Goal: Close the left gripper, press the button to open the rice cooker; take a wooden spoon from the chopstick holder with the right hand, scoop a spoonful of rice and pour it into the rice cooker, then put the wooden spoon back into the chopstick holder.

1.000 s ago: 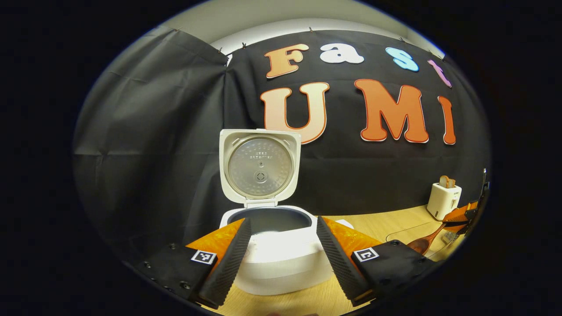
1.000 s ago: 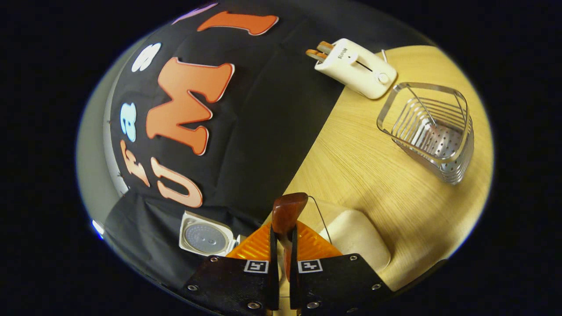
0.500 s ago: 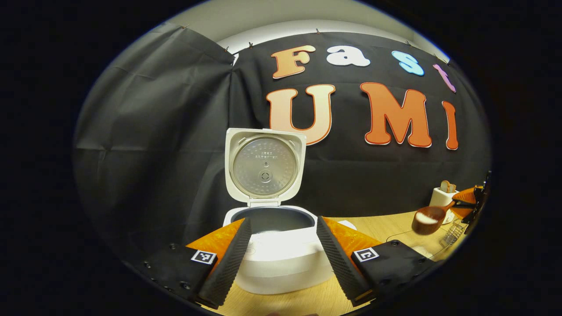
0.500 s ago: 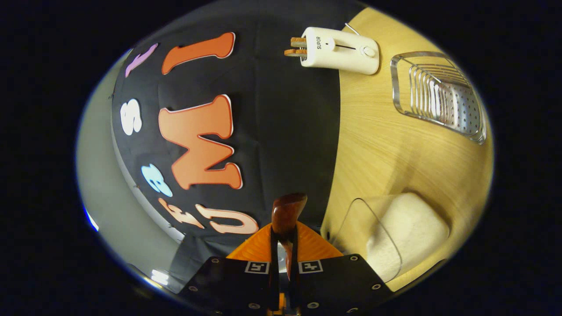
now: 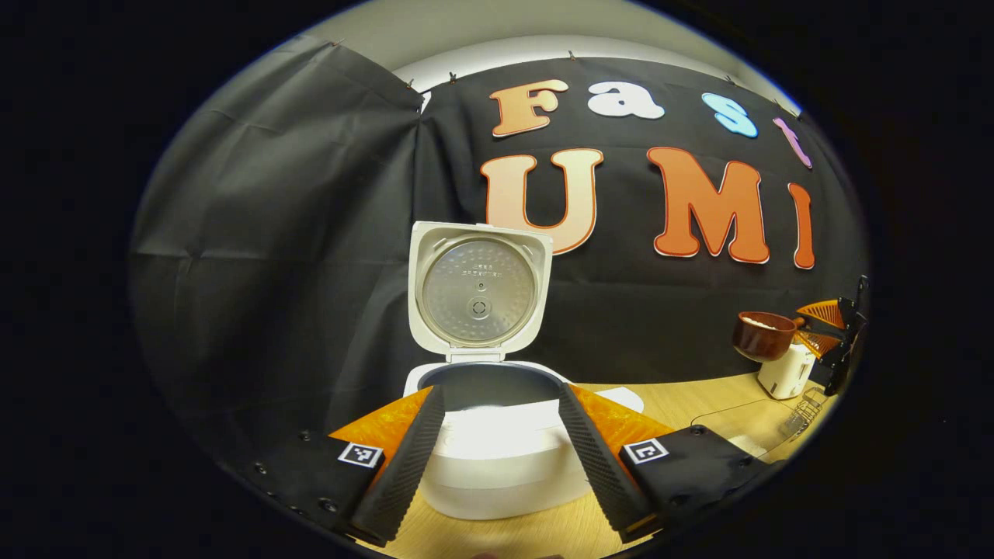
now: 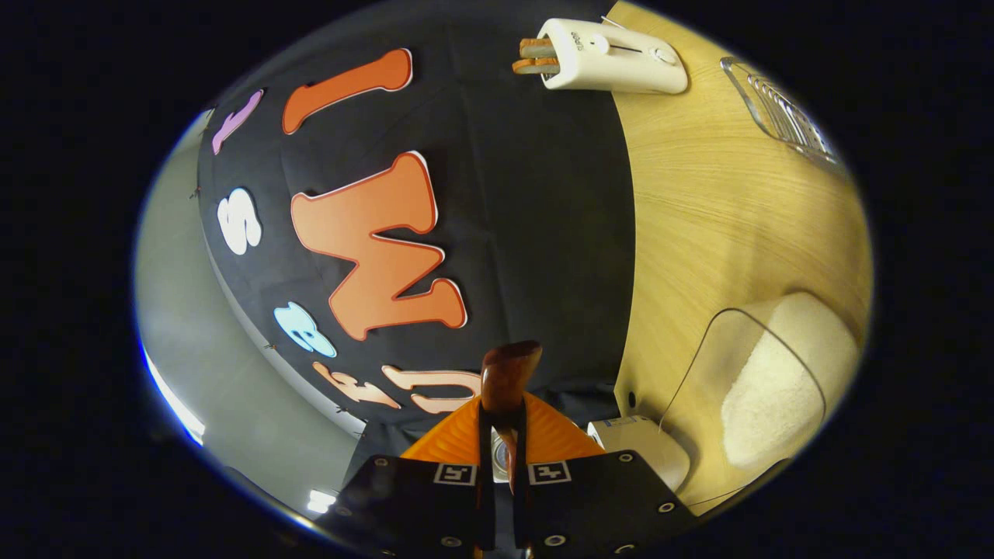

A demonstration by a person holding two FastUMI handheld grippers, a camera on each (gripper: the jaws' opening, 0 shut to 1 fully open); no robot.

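Observation:
The white rice cooker (image 5: 497,454) stands on the table with its lid (image 5: 479,291) raised upright and the pot open. My left gripper (image 5: 501,466) hovers in front of it, open, a finger on each side of the cooker body and holding nothing. At the far right of the left gripper view, the wooden spoon (image 5: 763,334) hangs level in the air with white rice in its bowl. The right gripper (image 5: 808,326) grips its handle. In the right gripper view, that gripper (image 6: 501,439) is shut on the spoon handle (image 6: 509,371). The metal chopstick holder (image 6: 780,116) stands on the table.
A white toaster (image 6: 613,56) with bread slices stands by the wall, near the holder; it also sits below the spoon (image 5: 784,373). A glass bowl of rice (image 6: 769,380) rests on the wooden table (image 6: 699,217). The black cloth wall runs behind everything.
The right gripper has lifted the spoon out of the rice bowl, loaded with rice, and raised it higher above the table. The left gripper stays open before the cooker, barely shifted.

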